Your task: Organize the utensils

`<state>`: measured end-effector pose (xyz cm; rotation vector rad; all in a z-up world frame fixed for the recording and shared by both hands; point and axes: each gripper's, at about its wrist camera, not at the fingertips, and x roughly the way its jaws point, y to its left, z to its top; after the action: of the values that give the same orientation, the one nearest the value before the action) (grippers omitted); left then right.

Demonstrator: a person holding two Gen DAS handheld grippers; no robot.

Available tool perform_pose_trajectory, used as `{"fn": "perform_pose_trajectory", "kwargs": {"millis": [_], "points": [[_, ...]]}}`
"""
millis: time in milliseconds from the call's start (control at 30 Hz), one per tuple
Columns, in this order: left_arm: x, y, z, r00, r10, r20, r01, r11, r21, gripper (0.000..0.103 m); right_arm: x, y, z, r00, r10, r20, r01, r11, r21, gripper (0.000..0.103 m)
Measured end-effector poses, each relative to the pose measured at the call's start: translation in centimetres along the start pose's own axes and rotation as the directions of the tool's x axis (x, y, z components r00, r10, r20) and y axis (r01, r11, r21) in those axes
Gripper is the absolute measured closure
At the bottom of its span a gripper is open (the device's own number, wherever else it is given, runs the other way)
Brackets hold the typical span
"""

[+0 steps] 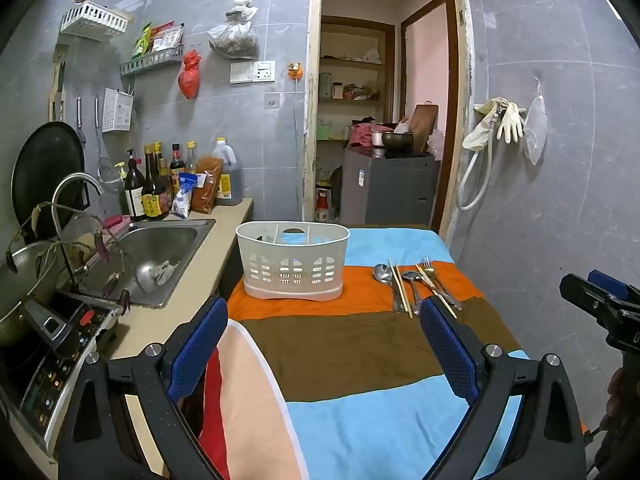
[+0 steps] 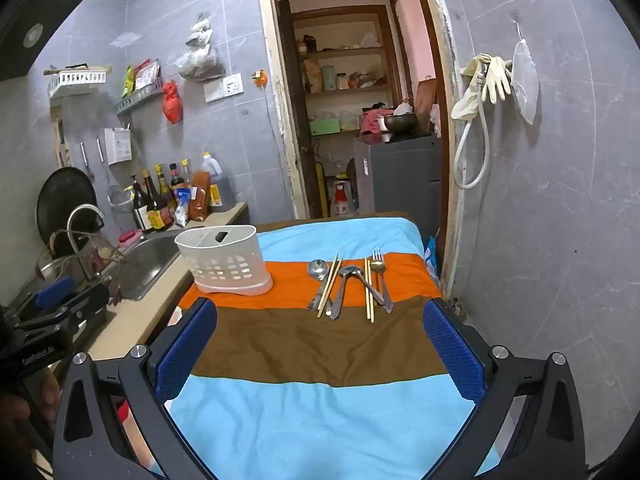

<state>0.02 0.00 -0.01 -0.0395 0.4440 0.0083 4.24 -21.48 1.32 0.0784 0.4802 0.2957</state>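
Observation:
A white slotted utensil caddy (image 1: 293,262) (image 2: 226,260) stands empty on the orange stripe of a striped cloth. To its right lie loose utensils: spoons (image 2: 318,270), wooden chopsticks (image 2: 330,286), a second chopstick pair (image 2: 369,292), a fork (image 2: 378,258) and a gold spoon. They also show in the left wrist view (image 1: 416,284). My left gripper (image 1: 324,320) is open and empty, held above the near part of the cloth. My right gripper (image 2: 320,320) is open and empty, short of the utensils.
The striped cloth (image 2: 320,352) covers a table. A counter to the left holds a steel sink (image 1: 160,256), sauce bottles (image 1: 156,188) and an induction cooker (image 1: 52,356). A doorway (image 1: 384,120) lies behind; a tiled wall (image 2: 540,240) stands to the right.

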Motion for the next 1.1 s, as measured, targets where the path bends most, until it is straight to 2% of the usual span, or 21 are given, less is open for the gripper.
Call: {"fn": "perform_pose_trajectory", "kwargs": {"millis": [1100], "points": [[0.5, 0.9, -0.4, 1.0, -0.004, -0.012, 0.003, 1.0, -0.02, 0.009, 0.0, 0.1, 0.1, 1.0, -0.001, 0.001, 0.001, 1.0, 0.001, 0.0]]}}
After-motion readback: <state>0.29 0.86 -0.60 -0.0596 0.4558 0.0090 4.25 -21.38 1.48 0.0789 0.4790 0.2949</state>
